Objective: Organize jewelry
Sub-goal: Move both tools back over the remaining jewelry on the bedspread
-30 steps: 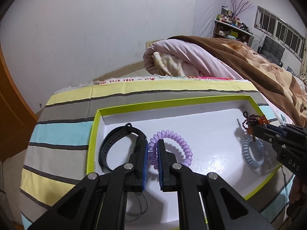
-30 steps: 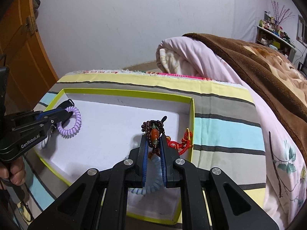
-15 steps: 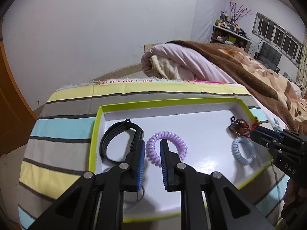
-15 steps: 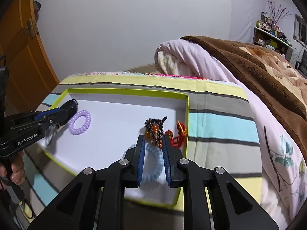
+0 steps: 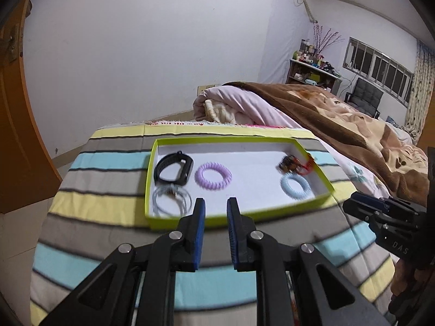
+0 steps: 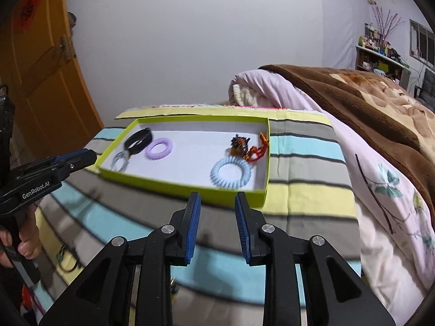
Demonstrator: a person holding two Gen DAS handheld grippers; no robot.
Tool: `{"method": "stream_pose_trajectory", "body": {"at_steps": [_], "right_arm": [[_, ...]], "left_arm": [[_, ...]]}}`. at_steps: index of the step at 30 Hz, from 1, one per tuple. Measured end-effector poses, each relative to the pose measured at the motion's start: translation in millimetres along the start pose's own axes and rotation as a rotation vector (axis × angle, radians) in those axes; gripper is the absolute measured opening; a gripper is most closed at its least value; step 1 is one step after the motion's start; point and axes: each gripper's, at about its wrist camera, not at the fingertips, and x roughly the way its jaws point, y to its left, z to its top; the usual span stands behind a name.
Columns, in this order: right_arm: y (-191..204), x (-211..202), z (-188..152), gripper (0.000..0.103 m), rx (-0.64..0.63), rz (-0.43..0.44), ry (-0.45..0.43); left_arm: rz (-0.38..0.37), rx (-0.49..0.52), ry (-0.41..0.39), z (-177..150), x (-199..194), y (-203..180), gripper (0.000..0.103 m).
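A lime-rimmed white tray [image 5: 325, 188] [image 6: 266, 163] lies on the striped bedspread. In it lie a black wristband [image 5: 174, 169] [image 6: 138, 139], a purple coil band [image 5: 213, 175] [image 6: 159, 148], a silver bangle [image 5: 171, 199] [image 6: 120, 160], a light blue coil band [image 5: 295, 187] [image 6: 231, 172] and a dark bead bracelet with red cord [image 5: 295, 163] [image 6: 246, 146]. My left gripper [image 5: 215, 203] [image 6: 88, 156] is open and empty in front of the tray. My right gripper [image 6: 217, 198] [image 5: 350, 203] is open and empty, also back from the tray.
A rolled pink and brown quilt [image 5: 272, 108] [image 6: 312, 89] lies behind and right of the tray. An orange door [image 6: 40, 68] stands at the left. The bedspread [image 5: 108, 203] drops off at its left edge. A small item [image 6: 65, 258] lies at the lower left.
Both grippers have let go, opened and pulled back out of the tray. The purple coil band and the bead bracelet now rest in the tray.
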Motion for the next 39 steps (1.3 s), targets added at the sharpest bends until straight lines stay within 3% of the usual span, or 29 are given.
{"method": "stream_pose_trajectory", "body": {"at_steps": [14, 30, 39], "right_arm": [[32, -74, -52, 0.027, -0.025, 0.008, -0.075], [45, -102, -89, 0.027, -0.017, 0.021, -0.082], [50, -103, -96, 0.027, -0.016, 0.037, -0.067]], "left_arm": [[0.005, 0.004, -0.06, -58, -71, -19, 0.017], [0.035, 0.001, -0.065, -106, -108, -16, 0.017], [0.046, -0.031, -0.044, -121, -110, -4, 0.017]]}}
